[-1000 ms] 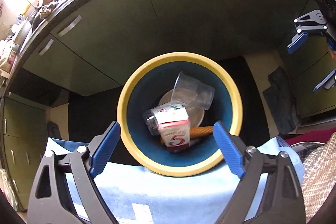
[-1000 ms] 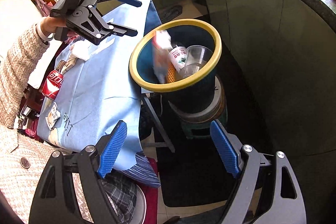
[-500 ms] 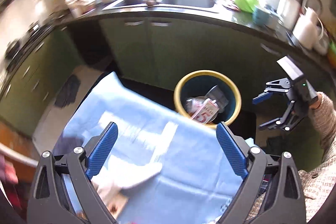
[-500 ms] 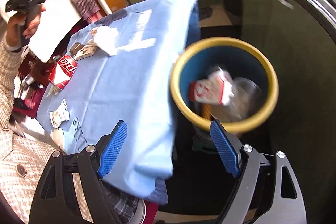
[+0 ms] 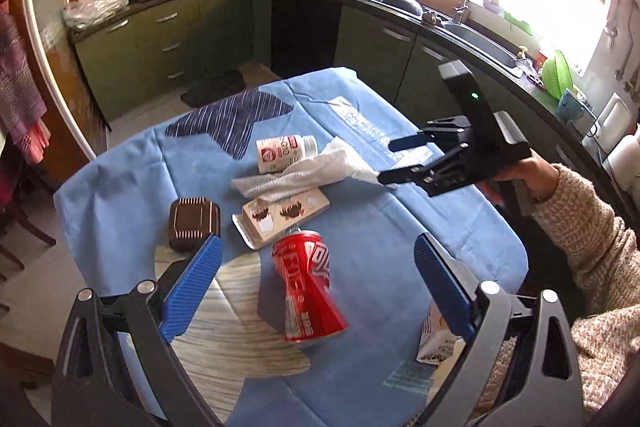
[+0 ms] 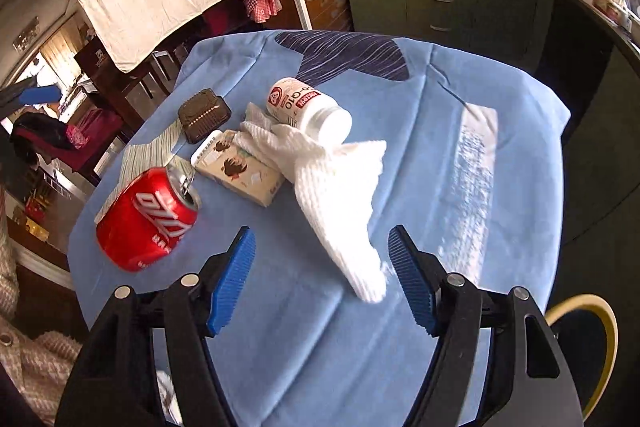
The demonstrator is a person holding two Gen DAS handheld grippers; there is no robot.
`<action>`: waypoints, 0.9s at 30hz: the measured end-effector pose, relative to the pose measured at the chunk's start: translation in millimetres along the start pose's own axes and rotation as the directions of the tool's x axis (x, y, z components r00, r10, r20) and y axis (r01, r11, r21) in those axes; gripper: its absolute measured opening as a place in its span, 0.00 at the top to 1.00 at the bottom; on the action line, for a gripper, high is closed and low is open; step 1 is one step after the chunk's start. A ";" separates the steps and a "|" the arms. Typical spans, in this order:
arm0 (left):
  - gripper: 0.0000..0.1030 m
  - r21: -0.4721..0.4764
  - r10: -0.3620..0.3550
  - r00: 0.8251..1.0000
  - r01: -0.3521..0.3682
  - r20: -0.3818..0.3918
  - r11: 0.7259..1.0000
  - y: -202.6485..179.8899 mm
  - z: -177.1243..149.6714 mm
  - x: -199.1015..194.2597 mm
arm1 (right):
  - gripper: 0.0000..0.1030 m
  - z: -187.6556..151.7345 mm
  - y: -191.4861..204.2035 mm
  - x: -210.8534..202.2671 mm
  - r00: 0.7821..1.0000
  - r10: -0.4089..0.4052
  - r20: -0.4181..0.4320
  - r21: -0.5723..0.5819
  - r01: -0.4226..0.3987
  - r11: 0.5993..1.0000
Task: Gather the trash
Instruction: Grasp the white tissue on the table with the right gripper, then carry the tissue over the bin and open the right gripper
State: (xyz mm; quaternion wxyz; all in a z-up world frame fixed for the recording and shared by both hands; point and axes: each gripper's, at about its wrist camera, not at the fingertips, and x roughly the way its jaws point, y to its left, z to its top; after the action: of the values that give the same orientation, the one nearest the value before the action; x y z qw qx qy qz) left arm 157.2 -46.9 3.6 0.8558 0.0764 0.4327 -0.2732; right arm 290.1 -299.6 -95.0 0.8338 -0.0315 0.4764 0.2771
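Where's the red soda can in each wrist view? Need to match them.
Left wrist: red can lies on its side, lower centre, between the left gripper's open fingers.
Right wrist: red can at left, mid-height, outside the right gripper.
Shared landmark: white paper towel against the white bottle.

Above the blue-clothed table [image 6: 420, 187], the right gripper [image 6: 322, 279] has just been closing, empty, over a crumpled white paper towel [image 6: 336, 195].

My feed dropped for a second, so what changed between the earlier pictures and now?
Both grippers swung from the yellow-rimmed blue bin back over the blue-clothed table. The left gripper, jaws just opening, now faces the red soda can; the right gripper, jaws just closing, straddles the white paper towel, not gripping. Table trash stayed put.
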 end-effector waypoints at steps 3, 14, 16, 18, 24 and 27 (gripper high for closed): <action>0.11 -0.011 0.016 1.000 -0.016 -0.022 1.000 3.3 -18.7 0.0 | 0.33 13.3 2.6 26.2 1.000 -0.013 -0.026 0.016 0.014 1.000; 0.11 0.037 -0.005 1.000 0.006 -0.024 0.999 -10.8 -32.8 -1.5 | 0.97 2.5 -0.1 -14.2 0.998 -0.040 0.052 0.081 0.036 0.996; 0.11 0.045 -0.007 1.000 0.008 -0.021 0.999 -14.3 -30.6 -0.6 | 0.97 -4.1 -1.2 -43.6 0.995 -0.043 0.092 0.089 0.035 0.995; 0.11 0.056 -0.009 1.000 0.010 -0.021 0.998 -18.7 -28.8 1.5 | 0.97 -12.8 -4.0 -74.1 0.990 -0.055 0.133 0.096 0.042 0.995; 0.11 0.105 -0.031 0.999 0.034 -0.031 0.994 -37.5 -22.3 8.9 | 0.97 -51.3 -43.2 -161.7 0.960 -0.176 0.219 0.197 0.133 0.971; 0.11 0.126 -0.045 0.999 0.048 -0.030 0.991 -47.1 -19.4 11.3 | 0.97 -76.5 -78.0 -194.3 0.940 -0.263 0.217 0.287 0.197 0.938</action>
State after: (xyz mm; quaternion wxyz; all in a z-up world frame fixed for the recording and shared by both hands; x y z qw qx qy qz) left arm 123.9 -83.8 -12.2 0.8366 0.1241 0.4276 -0.3191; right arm 192.9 -473.7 4.7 0.9111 0.0581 0.3920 0.1136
